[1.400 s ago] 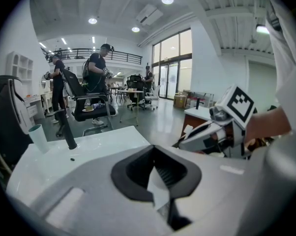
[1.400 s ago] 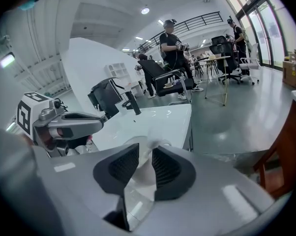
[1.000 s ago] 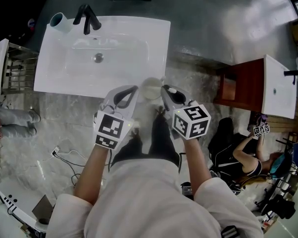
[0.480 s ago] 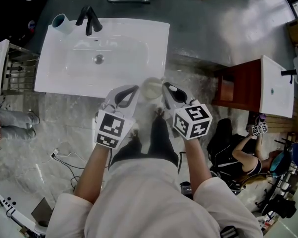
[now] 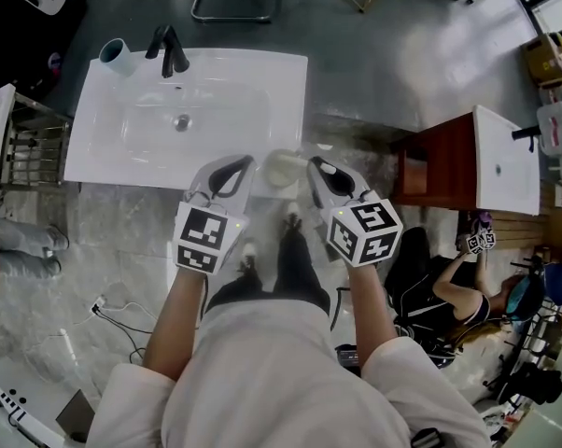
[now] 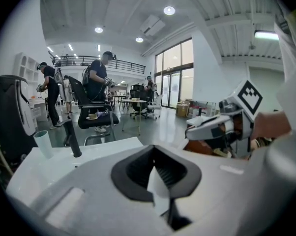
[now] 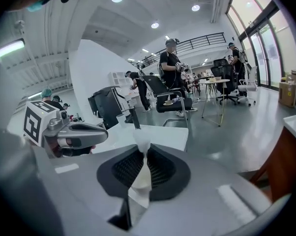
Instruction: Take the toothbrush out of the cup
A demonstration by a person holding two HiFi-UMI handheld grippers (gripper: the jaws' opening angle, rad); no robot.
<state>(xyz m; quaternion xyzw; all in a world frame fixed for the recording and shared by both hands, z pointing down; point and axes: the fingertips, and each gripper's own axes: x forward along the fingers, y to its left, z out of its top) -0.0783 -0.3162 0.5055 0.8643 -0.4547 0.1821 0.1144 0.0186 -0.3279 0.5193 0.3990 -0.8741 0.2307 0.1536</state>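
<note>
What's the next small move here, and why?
Probably lower the pale thing onto the sink and release it. The left gripper and the right gripper are both shut on it, the right's jaws having just closed further. The cup stands by the faucet at the far corner, and no toothbrush shows in it.

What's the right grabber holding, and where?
The right gripper pinches a thin whitish thing by its lower part, and its top pokes out past the jaws. Whether it's the toothbrush can't be told.
</note>
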